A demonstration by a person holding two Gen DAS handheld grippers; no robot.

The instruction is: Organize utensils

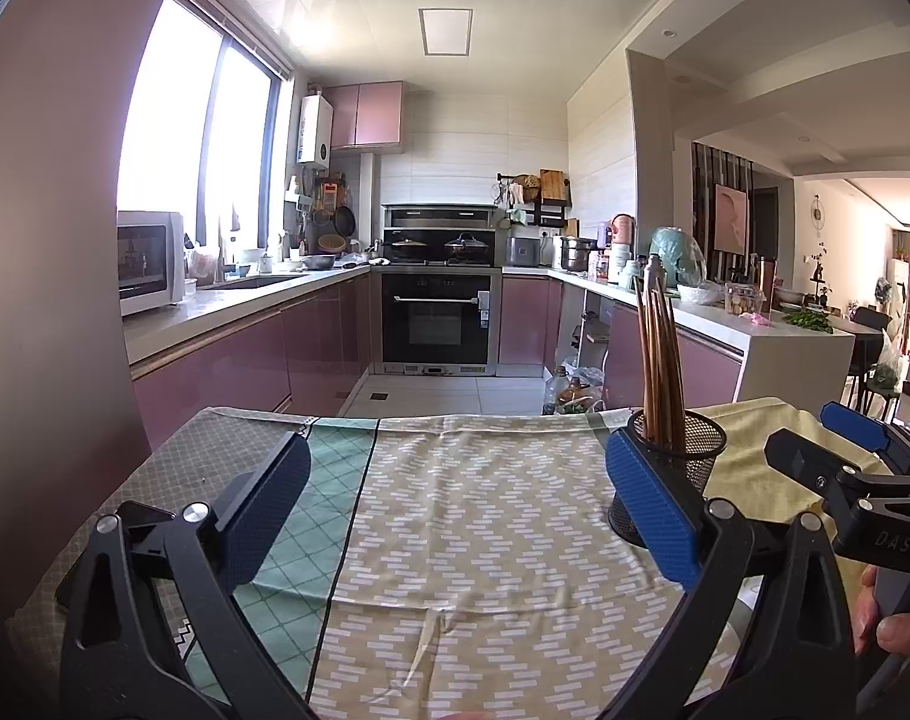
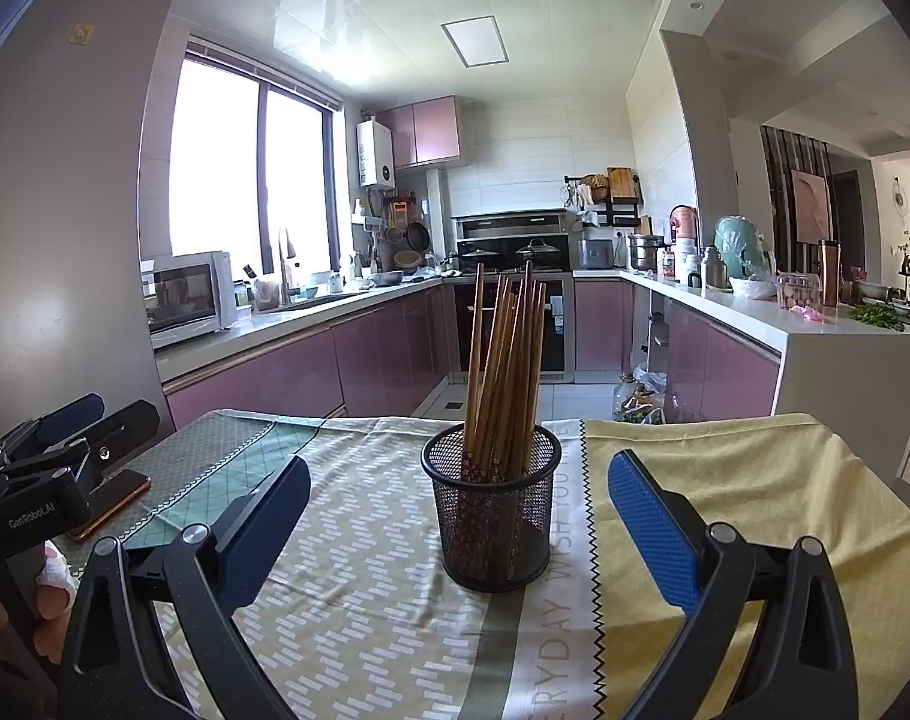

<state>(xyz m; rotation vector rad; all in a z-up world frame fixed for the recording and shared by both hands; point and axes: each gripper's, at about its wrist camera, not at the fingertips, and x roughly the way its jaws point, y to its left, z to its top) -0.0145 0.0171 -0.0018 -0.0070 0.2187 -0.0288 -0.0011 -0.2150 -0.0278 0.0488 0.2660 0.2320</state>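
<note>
Patterned tablecloth (image 2: 395, 600) in pink-cabinet kitchen; both hand-held grippers (image 1: 457, 516) (image 2: 457, 522) spread wide, empty.

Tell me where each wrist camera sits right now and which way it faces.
Left wrist: on the left claw, facing the kitchen over the tablecloth; its open fingers frame bare cloth, the right claw and a hand at right.
Right wrist: on the right claw, aimed at the mesh holder of chopsticks; the left claw shows at left.
Shared: holder, chopsticks, cloth, oven.
</note>
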